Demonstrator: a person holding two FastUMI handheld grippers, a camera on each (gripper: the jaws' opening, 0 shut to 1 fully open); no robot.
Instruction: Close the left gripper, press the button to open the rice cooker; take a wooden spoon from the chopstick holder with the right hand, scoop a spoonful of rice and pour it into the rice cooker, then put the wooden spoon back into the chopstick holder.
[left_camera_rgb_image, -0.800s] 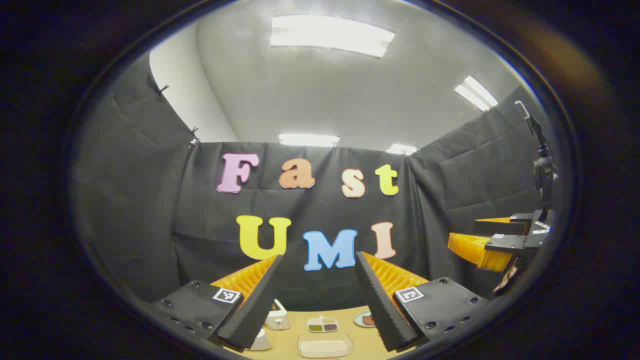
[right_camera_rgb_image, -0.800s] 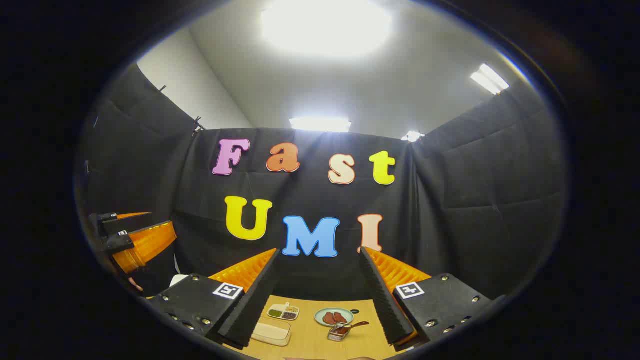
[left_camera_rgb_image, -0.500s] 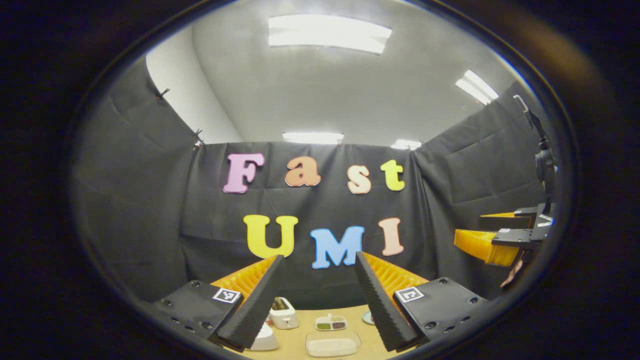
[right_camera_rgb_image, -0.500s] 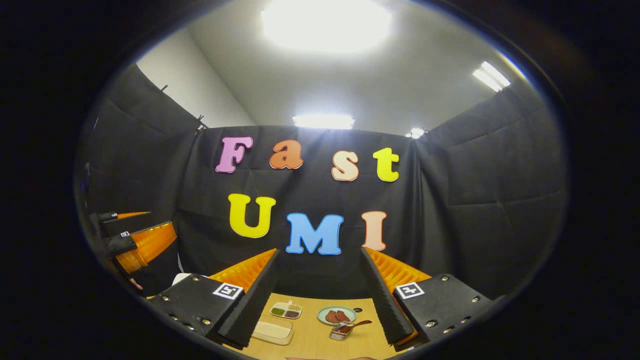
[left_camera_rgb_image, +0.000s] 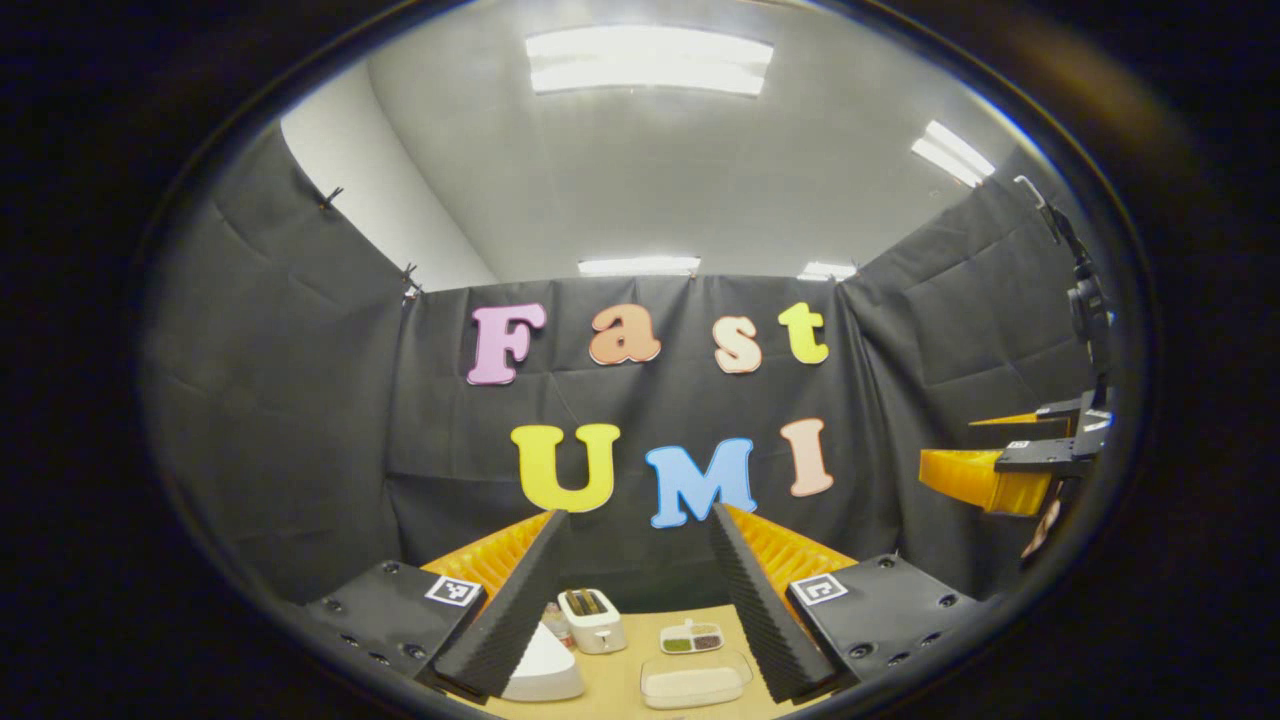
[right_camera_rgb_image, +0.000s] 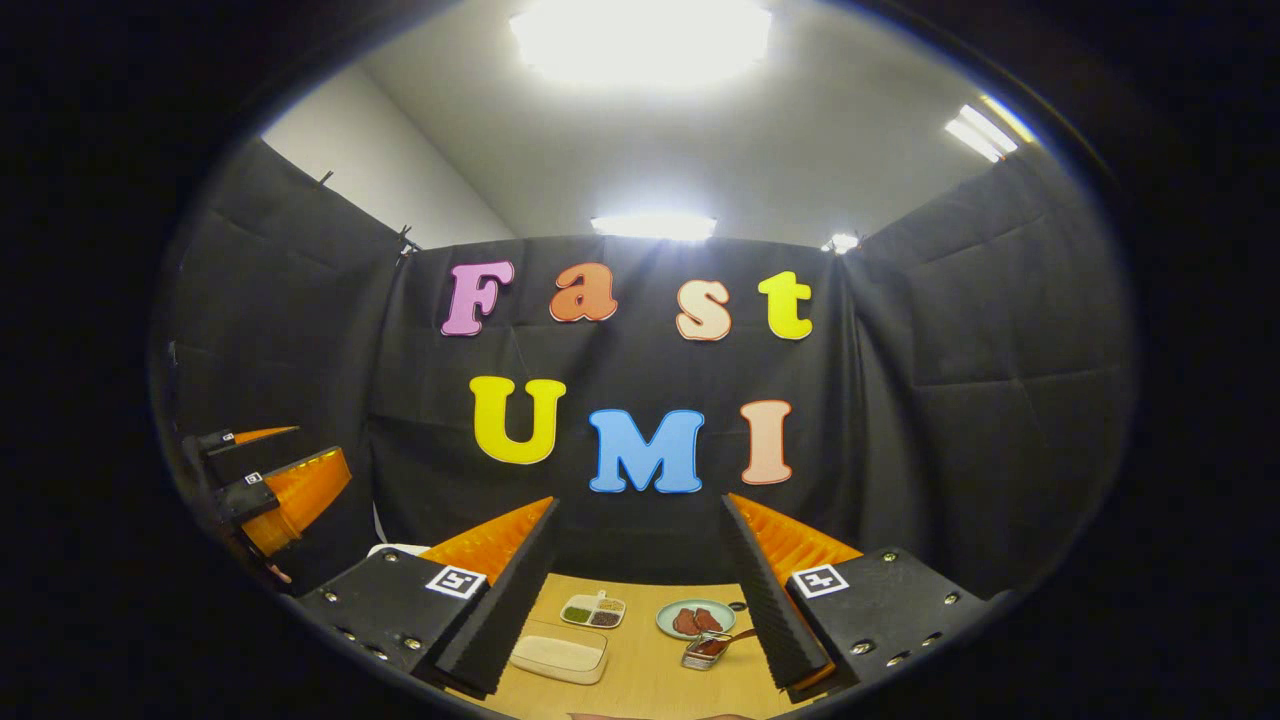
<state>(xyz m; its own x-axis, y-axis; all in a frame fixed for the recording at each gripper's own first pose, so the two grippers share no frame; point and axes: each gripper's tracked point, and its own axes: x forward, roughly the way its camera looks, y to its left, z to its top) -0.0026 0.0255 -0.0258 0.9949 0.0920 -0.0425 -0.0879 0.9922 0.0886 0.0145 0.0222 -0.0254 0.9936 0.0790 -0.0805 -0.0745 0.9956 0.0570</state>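
— Why are both grippers held so high, tipped up toward the wall?

— A starting pose, I'd say. Nothing is done yet. The left gripper has its fingers spread wide and empty, though the task wants them closed before the button press. The right gripper is spread the same way, holding nothing.

— Where's the cooker?

— Take the rice tray as the mark. In the left gripper view, the white rounded thing left of the tray, half hidden behind the left gripper's finger, is probably the cooker; I can't make out its button. Its lid looks down.

— And the spoon holder?

— Behind the cooker, up and left of the tray, stands a small white box with slots on top. It may be the holder, but at this size I wouldn't swear to it, and I can't pick out a spoon in it.

— Anything else about?

— Just behind the tray, a little divided dish with green and dark grains. In the right gripper view, right of the tray, there's a plate with brownish pieces, and near it a small metal cup with a utensil resting in it.

— What's in the way?

— Little, I judge. The left gripper has a free drop to the cooker. The right one must reach across the tray and the dish to get to that box, so they're the things to avoid knocking.
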